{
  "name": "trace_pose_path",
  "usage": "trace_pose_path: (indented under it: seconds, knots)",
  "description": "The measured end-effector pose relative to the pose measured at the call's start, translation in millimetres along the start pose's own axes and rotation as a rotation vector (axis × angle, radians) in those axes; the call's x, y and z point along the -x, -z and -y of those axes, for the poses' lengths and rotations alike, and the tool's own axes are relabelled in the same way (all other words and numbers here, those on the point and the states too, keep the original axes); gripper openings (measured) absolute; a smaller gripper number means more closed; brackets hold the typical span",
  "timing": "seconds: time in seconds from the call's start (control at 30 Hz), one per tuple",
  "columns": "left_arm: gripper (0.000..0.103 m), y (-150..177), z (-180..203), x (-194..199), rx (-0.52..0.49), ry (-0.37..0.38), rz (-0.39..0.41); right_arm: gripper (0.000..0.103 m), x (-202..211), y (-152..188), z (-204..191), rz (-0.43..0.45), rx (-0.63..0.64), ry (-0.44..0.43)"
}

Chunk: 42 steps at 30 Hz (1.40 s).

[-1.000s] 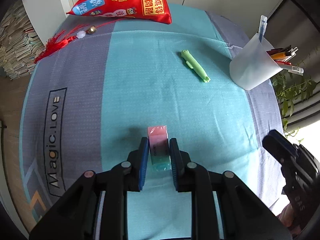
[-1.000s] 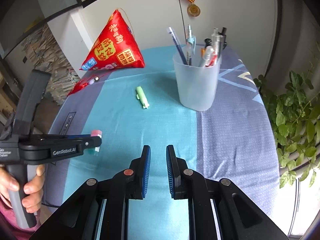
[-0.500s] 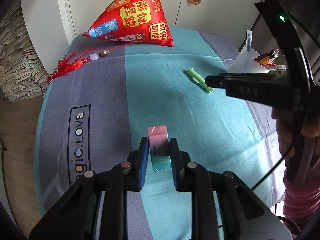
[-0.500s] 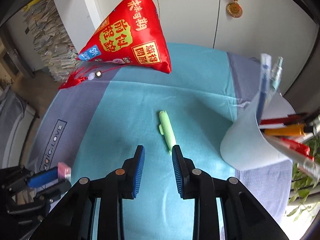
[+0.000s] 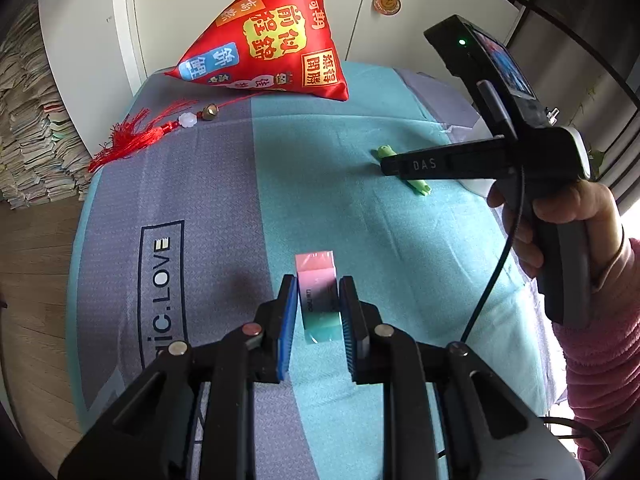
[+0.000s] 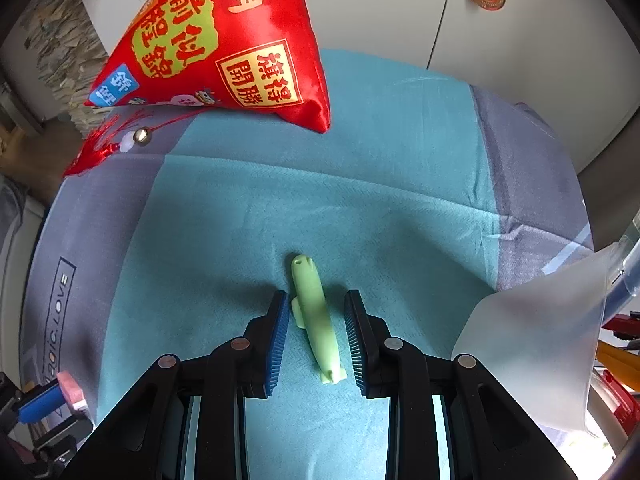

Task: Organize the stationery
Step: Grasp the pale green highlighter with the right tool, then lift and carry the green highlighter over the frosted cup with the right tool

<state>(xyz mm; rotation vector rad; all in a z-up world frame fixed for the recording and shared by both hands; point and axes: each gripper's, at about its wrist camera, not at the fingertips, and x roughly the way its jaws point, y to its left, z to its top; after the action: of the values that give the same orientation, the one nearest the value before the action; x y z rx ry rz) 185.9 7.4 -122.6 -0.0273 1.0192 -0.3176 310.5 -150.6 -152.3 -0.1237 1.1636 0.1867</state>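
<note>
Stationery is mid-sort: the left gripper (image 5: 318, 312) pinches the pink-and-teal eraser (image 5: 318, 292) above the cloth-covered table (image 5: 224, 200), as it did a second ago. Farther out, the right gripper (image 6: 316, 332) has swung from near the frosted pen cup (image 6: 532, 344) to straddle the green pen (image 6: 316, 312), jaws spread and not touching it (widened within that second); closing looks next.
</note>
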Motion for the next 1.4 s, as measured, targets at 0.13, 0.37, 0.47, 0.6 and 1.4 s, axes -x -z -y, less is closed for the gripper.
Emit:
trace_pose_path:
  seconds: [0.13,0.37,0.47,0.6,1.4]
  knots:
    - [0.02,0,0,0,0.002,0.003,0.003,0.028,-2,-5,-3,-0.002,0.006,0.014]
    - [0.02,-1,-1,9,0.005,-0.001,0.016,0.017,18,11,-24,0.059,0.065,0.077]
    - [0.02,-2,2,14,-0.003,-0.006,0.025,0.017,50,32,-28,0.125,0.062,0.031]
    - [0.02,0,11,18,-0.023,0.004,0.038,0.017,89,54,-22,0.22,0.018,0.002]
    - [0.02,-7,75,66,-0.101,0.11,0.155,0.018,168,130,48,0.425,-0.192,-0.074]
